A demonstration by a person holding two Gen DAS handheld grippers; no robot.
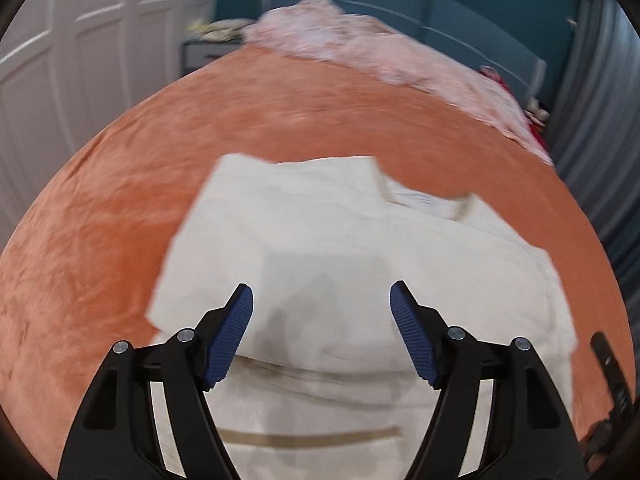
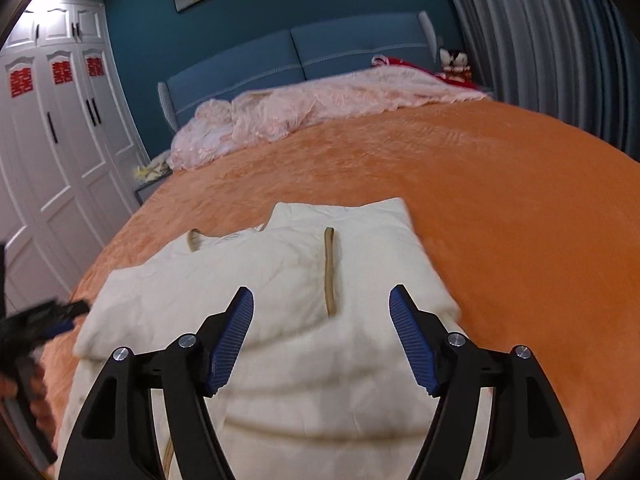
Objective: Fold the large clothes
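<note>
garment: cream jacket (image 2: 280, 300), padded, tan trim; lies on orange bed (image 2: 500, 208), near edge, partly folded, one flap turned over the body
trim: tan strip (image 2: 330, 272) runs away from right camera on top layer; another strip (image 1: 308, 438) lies crosswise near left camera
left hand-held gripper (image 1: 321, 330): released, blue pads apart, nothing between them; hovers over jacket, pointing down at it; left view blurred
right hand-held gripper (image 2: 321, 334): released, jaws wide, empty; over near part of jacket, not touching as far as I can tell
cross view: left gripper also seen at left edge of right view, dark and blurred, just beside jacket's left edge
background: pink quilt (image 2: 304, 112) bunched by blue headboard (image 2: 296, 56), well apart from jacket; white wardrobe (image 2: 60, 140) on left; grey curtain (image 2: 560, 40) on right
step (judged): between folds, both grippers free, picking next grasp points
progress (judged): roughly mid-task; bundle not yet compact, edges uneven
how to do well: grab the near hem at two corners, one per gripper, spaced wide; pinch all layers, since padding is thick and can slip; lift low, carry it toward the collar, lay down evenly; keep both sides level so the fold line stays straight
risk: grabbing only top layer undoes the flap; snagging the orange cover with the hem
</note>
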